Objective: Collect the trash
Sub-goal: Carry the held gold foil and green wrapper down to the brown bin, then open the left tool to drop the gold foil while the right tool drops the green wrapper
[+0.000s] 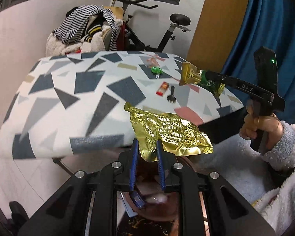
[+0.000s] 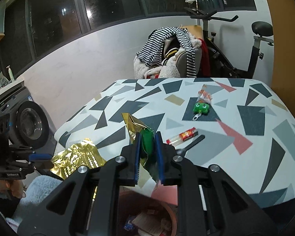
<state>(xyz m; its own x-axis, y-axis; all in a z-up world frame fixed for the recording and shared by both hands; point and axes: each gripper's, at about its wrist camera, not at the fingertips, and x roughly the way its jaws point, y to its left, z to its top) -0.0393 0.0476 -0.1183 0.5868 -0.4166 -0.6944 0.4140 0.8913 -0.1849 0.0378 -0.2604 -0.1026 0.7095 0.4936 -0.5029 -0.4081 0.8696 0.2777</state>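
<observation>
Your left gripper [image 1: 147, 150] clamps the crumpled gold foil wrapper [image 1: 173, 131]; your right gripper [image 2: 147, 148], at two o'clock, pinches the green-and-gold snack packet [image 2: 146, 143].

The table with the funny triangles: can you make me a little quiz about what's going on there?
1. True or false: both grippers are holding wrappers.
2. What lies nearest the black spork on the table? A) green frog keychain B) red and clear wrapper C) striped shirt
3. Fill in: below the grippers sits a round brown ____ with scraps inside.

Key
1. True. The left gripper pinches a crinkled gold wrapper; the right gripper pinches a green and gold wrapper.
2. B. The red and clear wrapper lies just beside it; the green frog keychain is farther back.
3. Bin.
</observation>
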